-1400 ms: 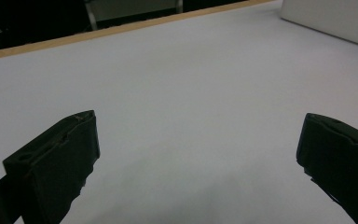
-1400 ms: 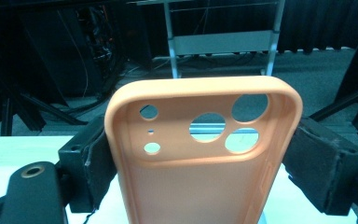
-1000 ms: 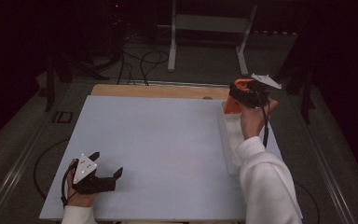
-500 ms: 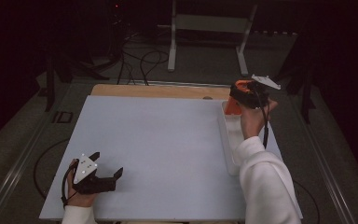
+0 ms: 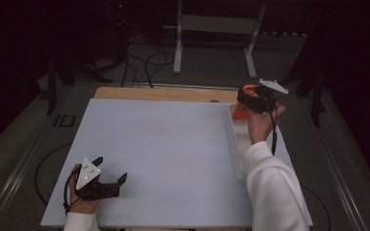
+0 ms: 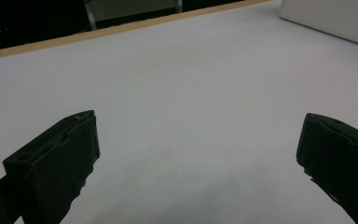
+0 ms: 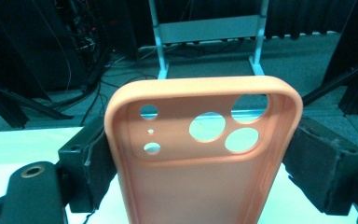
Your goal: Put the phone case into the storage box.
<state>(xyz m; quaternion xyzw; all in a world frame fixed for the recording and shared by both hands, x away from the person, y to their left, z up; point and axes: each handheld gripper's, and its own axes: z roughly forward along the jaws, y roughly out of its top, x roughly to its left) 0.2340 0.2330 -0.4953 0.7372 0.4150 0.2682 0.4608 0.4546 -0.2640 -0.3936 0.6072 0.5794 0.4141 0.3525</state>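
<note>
1. We hold the right gripper (image 5: 244, 103) raised over the far right of the worktop (image 5: 164, 144); its fingers (image 7: 91, 168) pinch an orange phone case (image 7: 200, 158) by its two long sides.
2. The case stands upright between the fingers, camera-cutout end up past the fingertips, hollow side toward the gripper's camera.
3. Handling, our guess: light, soft rubbery shell, bends easily, not fragile, grippy rather than slick. A squeeze across the long edges could bow it, so a light pinch near the middle of the sides suits it best; the thin bar by the cutouts is the weakest place.
4. The left gripper (image 5: 110, 182) rests low at the near left of the worktop, fingers (image 6: 56, 158) spread wide, nothing between them but bare white surface.
5. A long white tray (image 5: 234, 144) lies just below and nearer than the right fingers, along the worktop's right side. The forearm covers part of it, so we cannot tell what is in it.
</note>
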